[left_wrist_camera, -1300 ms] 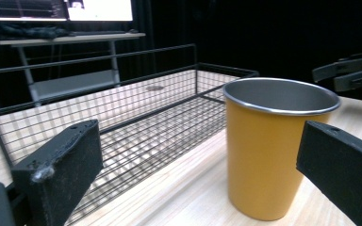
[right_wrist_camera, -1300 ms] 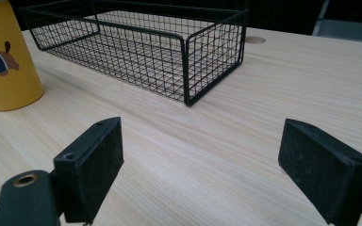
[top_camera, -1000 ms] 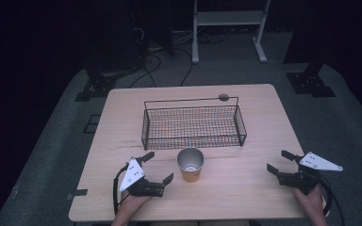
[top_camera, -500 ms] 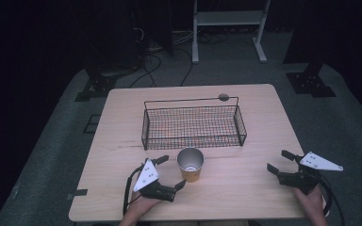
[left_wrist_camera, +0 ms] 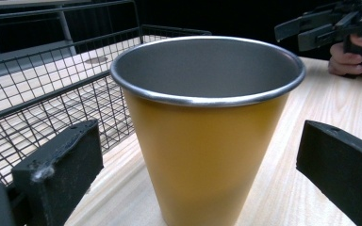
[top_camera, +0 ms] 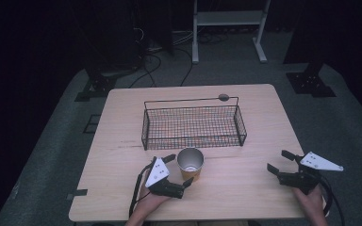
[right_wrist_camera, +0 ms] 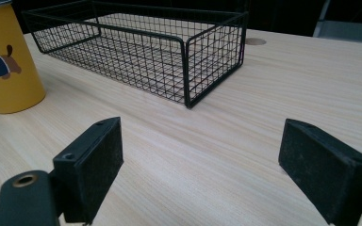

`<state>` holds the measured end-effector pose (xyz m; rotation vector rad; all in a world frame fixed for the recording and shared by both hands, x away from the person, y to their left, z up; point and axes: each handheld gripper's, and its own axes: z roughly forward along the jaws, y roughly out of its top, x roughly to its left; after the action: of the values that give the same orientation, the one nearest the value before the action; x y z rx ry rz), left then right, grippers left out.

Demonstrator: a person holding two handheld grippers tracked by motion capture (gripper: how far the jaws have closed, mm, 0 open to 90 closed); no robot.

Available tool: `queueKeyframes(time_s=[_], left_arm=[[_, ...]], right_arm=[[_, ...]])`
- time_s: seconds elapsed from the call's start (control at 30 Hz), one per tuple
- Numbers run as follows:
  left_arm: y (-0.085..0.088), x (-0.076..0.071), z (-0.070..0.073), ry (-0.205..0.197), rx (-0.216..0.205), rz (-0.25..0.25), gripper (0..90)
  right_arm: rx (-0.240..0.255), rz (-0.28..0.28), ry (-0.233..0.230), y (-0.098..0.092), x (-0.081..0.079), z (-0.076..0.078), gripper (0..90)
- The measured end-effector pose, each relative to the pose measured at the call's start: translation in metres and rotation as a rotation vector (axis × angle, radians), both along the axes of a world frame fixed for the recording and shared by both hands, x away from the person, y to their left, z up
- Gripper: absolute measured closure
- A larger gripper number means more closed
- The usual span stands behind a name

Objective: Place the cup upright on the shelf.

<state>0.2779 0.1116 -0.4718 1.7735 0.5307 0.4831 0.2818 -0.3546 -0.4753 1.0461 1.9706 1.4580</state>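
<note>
the cup (top_camera: 190,162) stands upright on the counter (top_camera: 245,188), just in front of the basket (top_camera: 193,126) and apart from it. the left tool (top_camera: 175,172) has its jaws spread wide, one on each side of the cup, gripping nothing; in the left gripper view the cup (left_wrist_camera: 202,127) sits between them with a gap on both sides. the right tool (top_camera: 278,161) rests well apart at the counter's right, jaws wide and empty.

the likely trouble: the cup tapers toward its base and looks smooth, so a squeeze set low or off-centre could slide it out or tip it toward the basket. if one jaw touches first, it may shove the cup against the wire. a weak grip could let it slip on lifting.
</note>
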Motion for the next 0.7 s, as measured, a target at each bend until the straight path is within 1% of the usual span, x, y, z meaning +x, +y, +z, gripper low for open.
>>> queueKeyframes(time_s=[0.1, 0.13, 0.3, 0.33, 0.5, 0.6, 0.7], left_arm=[[-0.002, 0.001, -0.001, 0.006, -0.001, -0.001, 0.2], [-0.005, 0.003, -0.002, 0.014, 0.000, 0.001, 0.2], [-0.008, 0.005, -0.002, 0.017, 0.004, -0.001, 0.2], [-0.009, 0.007, -0.002, 0.023, 0.000, 0.003, 0.2], [-0.012, 0.009, -0.001, 0.021, 0.003, -0.001, 0.3], [-0.015, 0.012, -0.001, 0.024, -0.009, -0.004, 0.3], [-0.017, 0.014, -0.002, 0.031, -0.010, -0.009, 0.3]], right_arm=[[-0.001, 0.000, 0.000, 0.000, 0.000, 0.000, 13.3], [-0.001, 0.001, 0.000, 0.000, 0.000, 0.000, 13.3], [0.001, 0.000, 0.000, 0.000, 0.000, 0.000, 13.3], [0.000, 0.001, 0.000, 0.000, 0.000, 0.000, 13.4], [0.000, 0.001, 0.000, 0.000, 0.000, 0.000, 13.3], [-0.001, 0.001, -0.001, 0.000, 0.000, 0.000, 13.4], [0.001, 0.001, 0.000, 0.000, 0.000, 0.000, 13.3]])
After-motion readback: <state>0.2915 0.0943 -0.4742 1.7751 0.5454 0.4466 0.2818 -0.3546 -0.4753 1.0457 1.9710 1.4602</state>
